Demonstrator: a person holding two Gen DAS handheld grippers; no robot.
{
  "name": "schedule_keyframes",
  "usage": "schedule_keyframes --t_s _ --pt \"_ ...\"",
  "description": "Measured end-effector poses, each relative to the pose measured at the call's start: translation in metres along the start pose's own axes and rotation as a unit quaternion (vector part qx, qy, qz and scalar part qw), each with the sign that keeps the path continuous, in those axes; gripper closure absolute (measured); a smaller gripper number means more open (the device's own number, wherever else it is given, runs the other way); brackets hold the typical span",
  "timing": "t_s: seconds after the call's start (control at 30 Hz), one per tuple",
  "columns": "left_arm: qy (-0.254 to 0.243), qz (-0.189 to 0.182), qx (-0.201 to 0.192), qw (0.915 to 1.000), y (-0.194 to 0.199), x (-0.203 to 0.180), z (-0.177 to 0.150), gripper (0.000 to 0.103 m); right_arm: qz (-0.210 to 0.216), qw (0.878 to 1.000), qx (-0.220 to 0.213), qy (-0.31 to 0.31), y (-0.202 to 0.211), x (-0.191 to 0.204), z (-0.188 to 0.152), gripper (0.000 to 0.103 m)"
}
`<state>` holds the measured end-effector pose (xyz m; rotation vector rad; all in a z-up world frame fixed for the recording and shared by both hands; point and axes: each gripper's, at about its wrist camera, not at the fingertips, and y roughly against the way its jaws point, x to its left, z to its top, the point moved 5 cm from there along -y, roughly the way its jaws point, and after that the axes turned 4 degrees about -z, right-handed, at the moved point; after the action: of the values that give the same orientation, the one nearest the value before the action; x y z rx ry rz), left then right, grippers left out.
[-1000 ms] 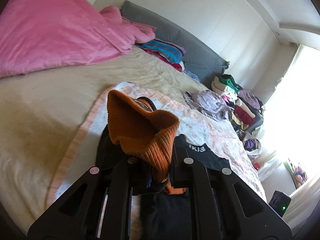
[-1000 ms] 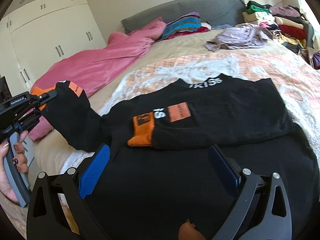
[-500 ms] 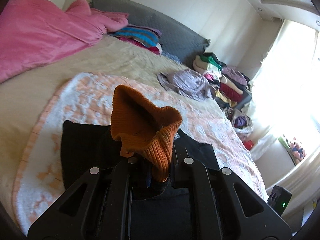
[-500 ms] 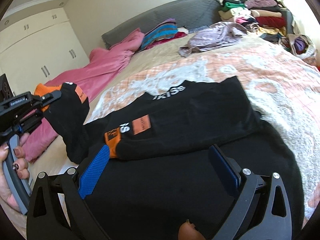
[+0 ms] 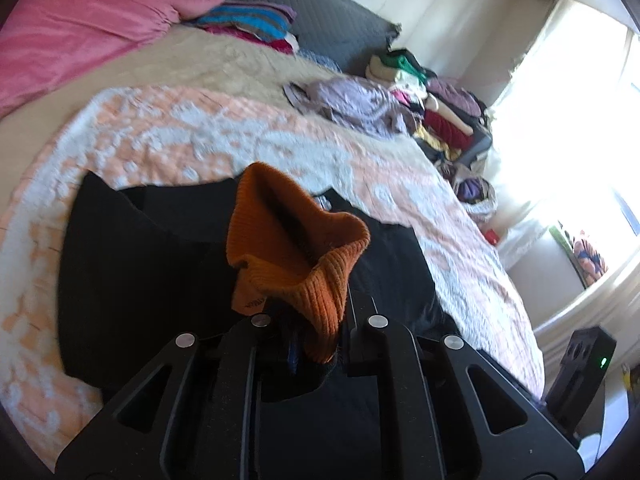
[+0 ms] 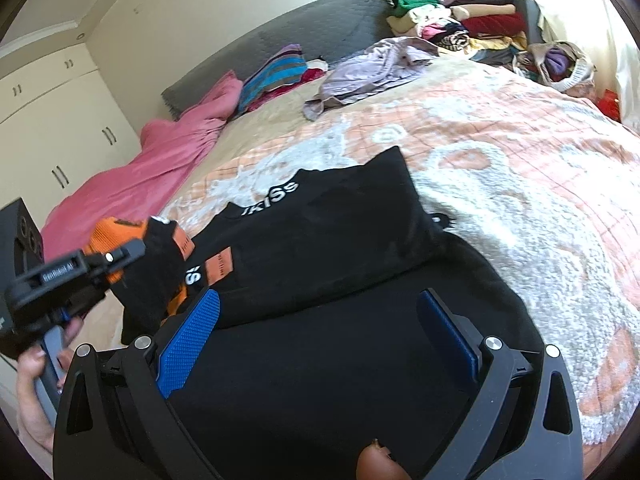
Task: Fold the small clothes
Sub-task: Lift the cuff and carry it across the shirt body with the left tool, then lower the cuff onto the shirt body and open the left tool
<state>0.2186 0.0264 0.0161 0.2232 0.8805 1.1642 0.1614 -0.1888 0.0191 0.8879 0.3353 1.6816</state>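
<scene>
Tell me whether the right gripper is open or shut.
Open. The right gripper has its blue pads standing far apart above the black garment, with nothing pinched between them.

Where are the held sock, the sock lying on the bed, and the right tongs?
Held sock point(image 5: 298, 248), left wrist view, orange ribbed cuff.
Lying sock point(image 6: 320, 240), right wrist view, black body.
Right tongs point(image 6: 318, 330), right wrist view, between fingertips.

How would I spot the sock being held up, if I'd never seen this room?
Find the black garment spread on the peach-and-white blanket on the bed. At its left end, the left gripper is shut on a black sock. Its orange ribbed cuff gapes open, while its mate lies flat on the garment.
</scene>
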Motion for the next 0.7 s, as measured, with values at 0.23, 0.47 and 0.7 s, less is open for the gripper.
schedule_keyframes --t_s 0.23,0.47,0.7 --pt "-0.027 -0.028 0.034 0.9987 -0.019 -0.015 -0.019 0.064 -0.018 1.0 -0.001 -0.022 0.0 -0.018 0.003 0.005" --pt "-0.029 -0.027 0.027 0.9988 -0.012 -0.015 -0.024 0.041 -0.023 0.999 0.008 -0.042 -0.005 -0.029 0.004 0.005" --pt "-0.001 0.038 0.003 0.9993 0.01 0.018 -0.019 0.025 0.016 0.998 0.05 0.04 -0.035 0.024 -0.004 0.005"
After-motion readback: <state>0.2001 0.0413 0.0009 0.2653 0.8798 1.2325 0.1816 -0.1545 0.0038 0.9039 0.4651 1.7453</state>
